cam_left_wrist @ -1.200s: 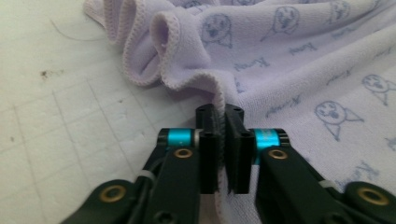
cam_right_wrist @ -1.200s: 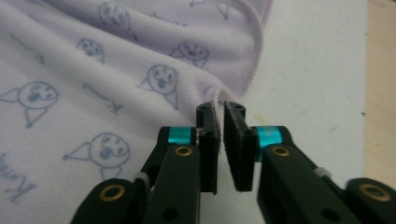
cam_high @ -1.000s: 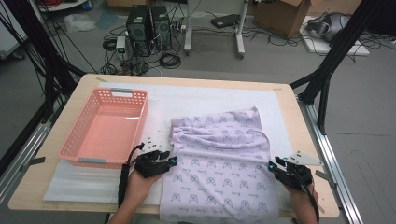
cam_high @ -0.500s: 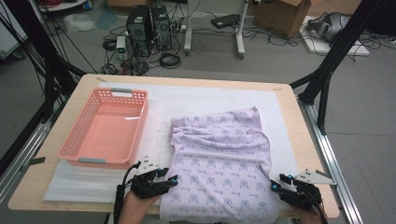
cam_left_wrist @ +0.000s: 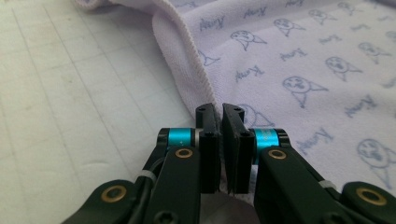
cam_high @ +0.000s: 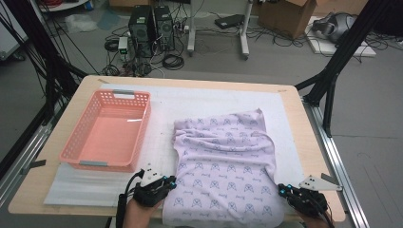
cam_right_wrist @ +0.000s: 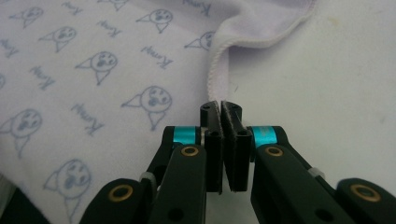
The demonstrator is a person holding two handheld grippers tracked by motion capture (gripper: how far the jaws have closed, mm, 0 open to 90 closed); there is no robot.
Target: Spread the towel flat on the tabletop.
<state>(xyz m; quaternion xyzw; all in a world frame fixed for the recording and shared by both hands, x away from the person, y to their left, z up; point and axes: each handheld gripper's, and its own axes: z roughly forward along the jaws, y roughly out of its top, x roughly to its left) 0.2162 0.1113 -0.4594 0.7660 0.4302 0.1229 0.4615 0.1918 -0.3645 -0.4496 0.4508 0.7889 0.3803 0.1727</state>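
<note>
Lilac printed towel lies spread at lower centre of the high view, on the white mat over the tabletop. Left claw has just closed, pinching the towel's left hem. Right claw likewise clamped on the right hem. Pink basket sits left, apart.

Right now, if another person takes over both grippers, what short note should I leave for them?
Left gripper: jaws have just closed on the near left edge of the lilac printed towel.
Right gripper: jaws have just closed on the towel's near right edge.
Towel lies on the white mat, far end already folded back toward the person; near edge hangs at the table's front.
Pink basket stands left of the towel, nothing in it.
Done: one fold, both near edges gripped.
Left: probably lift and fold again; possibly into the basket after.
</note>
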